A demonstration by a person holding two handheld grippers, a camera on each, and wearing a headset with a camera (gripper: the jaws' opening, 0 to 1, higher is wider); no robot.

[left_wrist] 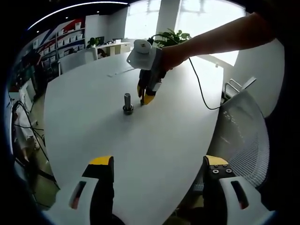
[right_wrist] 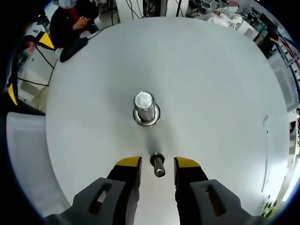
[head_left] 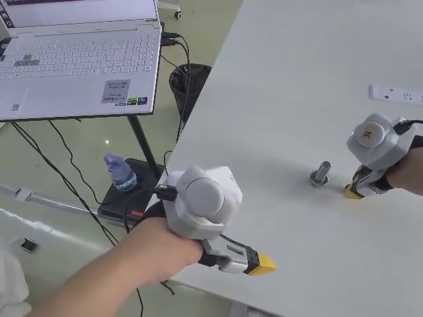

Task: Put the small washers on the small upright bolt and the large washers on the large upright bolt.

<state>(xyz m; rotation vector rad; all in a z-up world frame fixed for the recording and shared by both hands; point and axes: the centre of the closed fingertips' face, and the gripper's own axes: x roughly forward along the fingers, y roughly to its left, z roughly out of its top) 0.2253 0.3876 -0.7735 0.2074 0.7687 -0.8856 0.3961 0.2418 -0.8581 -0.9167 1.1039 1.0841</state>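
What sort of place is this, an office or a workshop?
Probably an open office or lab: a big white table, an open white laptop, a grey mesh office chair and a leafy green plant.

White table (head_left: 297, 79), laptop (head_left: 79, 59) on stand (head_left: 142, 142), bright windows (left_wrist: 206, 16), mesh chair (left_wrist: 246, 133)

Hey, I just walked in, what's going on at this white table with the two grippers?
A person is working at a white table with a gripper in each hand. The right gripper is down at the tabletop, its open jaws on either side of the small upright bolt, just beside the large upright bolt. The left gripper hangs open near the table's edge, holding nothing. A ring sits at the large bolt's base; washer or bolt head, I cannot tell.
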